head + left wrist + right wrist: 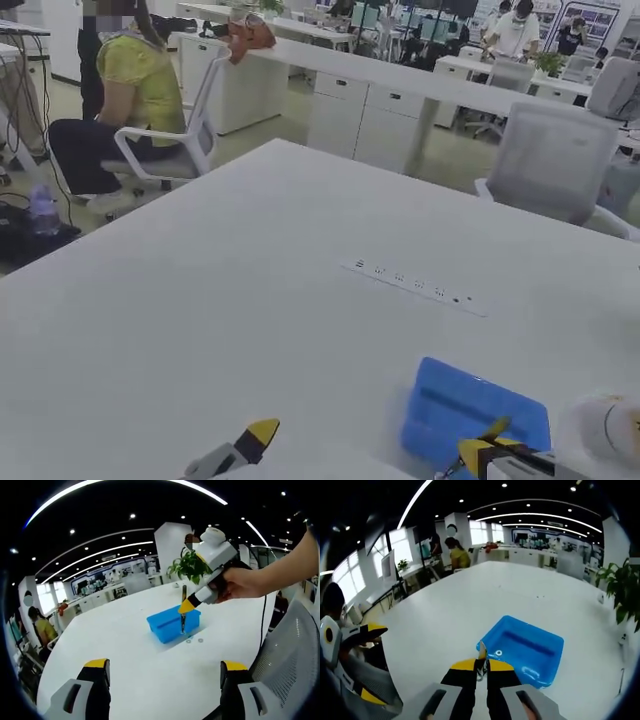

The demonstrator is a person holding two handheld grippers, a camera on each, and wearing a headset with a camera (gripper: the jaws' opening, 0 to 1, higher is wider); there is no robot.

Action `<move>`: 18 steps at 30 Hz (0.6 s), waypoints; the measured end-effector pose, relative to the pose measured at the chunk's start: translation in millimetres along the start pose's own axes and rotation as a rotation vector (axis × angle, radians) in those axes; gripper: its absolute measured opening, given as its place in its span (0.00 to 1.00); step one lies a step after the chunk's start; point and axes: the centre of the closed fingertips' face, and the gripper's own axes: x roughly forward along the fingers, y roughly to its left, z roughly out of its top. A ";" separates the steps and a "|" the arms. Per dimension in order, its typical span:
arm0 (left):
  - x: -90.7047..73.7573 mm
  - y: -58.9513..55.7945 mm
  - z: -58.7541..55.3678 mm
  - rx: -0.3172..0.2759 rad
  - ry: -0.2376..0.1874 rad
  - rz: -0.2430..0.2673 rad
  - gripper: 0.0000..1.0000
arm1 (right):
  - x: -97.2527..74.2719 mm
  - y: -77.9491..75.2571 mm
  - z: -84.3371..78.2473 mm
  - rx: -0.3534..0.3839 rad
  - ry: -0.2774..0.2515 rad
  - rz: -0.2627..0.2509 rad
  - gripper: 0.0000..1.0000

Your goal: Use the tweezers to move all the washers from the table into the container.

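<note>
Bottom of the left gripper view, 6 o'clock: left gripper [165, 667] over the white table [125, 645], jaws spread wide, nothing between them. Blue container [165, 630] sits on the table toward 12 o'clock of it. Right gripper [481, 664], jaws pinched nearly closed on the tweezers [183, 620], upright, tips down at the container's near wall. One washer [498, 653] at 3 o'clock of the tips; inside or on the rim, cannot tell. Two other washers [189, 641] lie on the table just beside the container, 5 o'clock side.
</note>
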 end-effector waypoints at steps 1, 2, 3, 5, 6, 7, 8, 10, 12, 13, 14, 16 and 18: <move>0.1 0.1 -0.4 0.001 0.002 0.001 0.93 | -0.5 -1.3 2.6 -0.002 -0.005 -0.003 0.03; 0.2 0.3 -0.8 0.002 0.004 0.002 0.94 | -1.0 -2.5 4.9 -0.005 -0.009 -0.007 0.03; 0.2 0.6 -0.8 0.000 0.004 0.003 0.94 | -1.5 -4.5 7.9 -0.010 -0.015 -0.013 0.03; 0.0 1.9 -0.8 -0.002 0.003 0.008 0.94 | -1.5 -7.4 12.3 -0.015 -0.024 -0.021 0.03; 0.0 2.1 -0.9 -0.003 0.003 0.009 0.94 | -0.9 -8.8 13.9 -0.016 -0.025 -0.024 0.03; 0.0 2.2 -1.2 -0.003 0.004 0.009 0.94 | -0.6 -9.7 14.7 -0.017 -0.025 -0.027 0.03; 0.1 1.9 -1.4 0.000 0.005 0.009 0.94 | -0.5 -10.9 16.2 -0.015 -0.029 -0.032 0.03; 0.3 1.8 -2.0 0.006 0.007 0.009 0.94 | -0.1 -12.1 19.0 -0.013 -0.036 -0.037 0.03; 0.6 2.2 -3.0 0.006 0.012 0.011 0.94 | 0.9 -13.8 22.8 -0.016 -0.042 -0.042 0.03; 0.7 2.5 -3.4 0.006 0.013 0.012 0.94 | 1.5 -14.6 24.3 -0.018 -0.045 -0.045 0.03; 0.7 2.7 -3.4 0.005 0.013 0.013 0.94 | 2.3 -15.3 27.1 -0.021 -0.050 -0.049 0.03; 0.5 3.2 -2.7 0.004 0.010 0.015 0.93 | 3.8 -16.0 30.8 -0.022 -0.053 -0.050 0.03; 0.9 3.3 -3.9 0.004 0.016 0.015 0.93 | 6.2 -17.9 34.9 -0.028 -0.058 -0.053 0.03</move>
